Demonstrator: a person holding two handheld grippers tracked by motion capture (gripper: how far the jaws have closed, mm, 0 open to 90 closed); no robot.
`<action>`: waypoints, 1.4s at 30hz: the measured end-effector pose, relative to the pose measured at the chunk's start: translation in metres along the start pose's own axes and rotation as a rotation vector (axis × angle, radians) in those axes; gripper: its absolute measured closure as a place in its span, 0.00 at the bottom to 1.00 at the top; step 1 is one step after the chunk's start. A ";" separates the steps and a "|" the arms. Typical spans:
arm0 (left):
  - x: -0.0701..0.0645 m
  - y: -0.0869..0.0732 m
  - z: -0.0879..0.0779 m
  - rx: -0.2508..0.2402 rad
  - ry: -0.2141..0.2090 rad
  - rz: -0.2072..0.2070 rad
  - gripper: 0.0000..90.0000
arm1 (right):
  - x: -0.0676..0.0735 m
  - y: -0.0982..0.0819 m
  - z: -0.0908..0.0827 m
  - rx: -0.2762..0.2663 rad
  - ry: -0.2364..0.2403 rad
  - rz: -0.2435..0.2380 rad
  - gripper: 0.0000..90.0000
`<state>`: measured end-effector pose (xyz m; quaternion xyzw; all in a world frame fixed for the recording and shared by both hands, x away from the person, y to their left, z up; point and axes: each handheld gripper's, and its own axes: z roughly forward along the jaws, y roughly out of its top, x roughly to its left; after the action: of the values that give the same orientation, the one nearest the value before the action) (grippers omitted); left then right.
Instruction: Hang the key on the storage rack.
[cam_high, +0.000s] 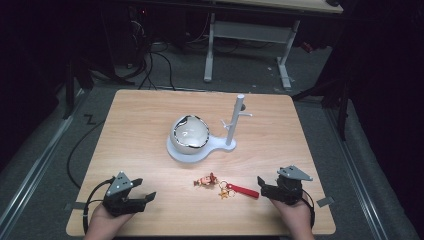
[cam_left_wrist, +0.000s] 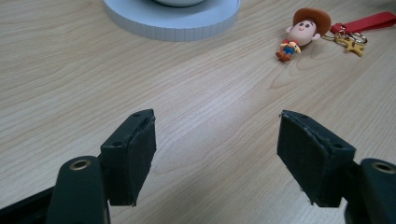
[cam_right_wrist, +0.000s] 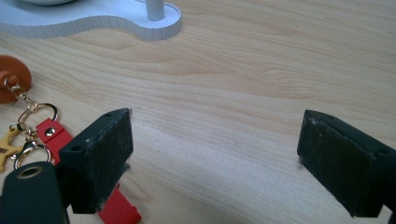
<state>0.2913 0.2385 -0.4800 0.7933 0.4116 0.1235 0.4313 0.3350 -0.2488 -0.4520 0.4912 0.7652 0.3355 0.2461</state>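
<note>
A keychain lies on the wooden table (cam_high: 140, 115) near its front: a small cowboy figure (cam_high: 205, 180) (cam_left_wrist: 302, 32), a gold charm (cam_high: 223, 193) (cam_left_wrist: 352, 43) and a red strap (cam_high: 243, 190) (cam_right_wrist: 49, 133). My left gripper (cam_high: 142, 198) (cam_left_wrist: 217, 135) rests open at the front left, well short of the figure, with bare wood between its jaws. At the front right my right gripper (cam_high: 261, 187) (cam_right_wrist: 215, 144) is open too, its left jaw over the end of the red strap.
A white stand (cam_high: 175, 154) (cam_left_wrist: 173, 21) (cam_right_wrist: 93, 23) sits mid-table, carrying a round white bowl (cam_high: 190, 132) and an upright post (cam_high: 235, 122) (cam_right_wrist: 155, 9) with short pegs. Behind the table are a desk frame and cables on the floor.
</note>
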 end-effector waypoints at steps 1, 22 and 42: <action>0.000 0.001 0.001 0.003 -0.004 0.004 0.32 | -0.002 -0.001 -0.001 0.003 0.003 0.007 0.14; -0.002 -0.002 -0.007 0.004 0.001 0.002 0.32 | 0.002 0.001 0.008 0.059 0.064 -0.018 0.17; -0.002 -0.001 -0.007 0.012 0.000 0.026 0.32 | 0.044 0.004 0.036 0.175 0.136 -0.168 0.16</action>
<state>0.2855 0.2411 -0.4763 0.8011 0.4022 0.1264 0.4248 0.3451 -0.1974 -0.4745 0.4211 0.8449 0.2782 0.1772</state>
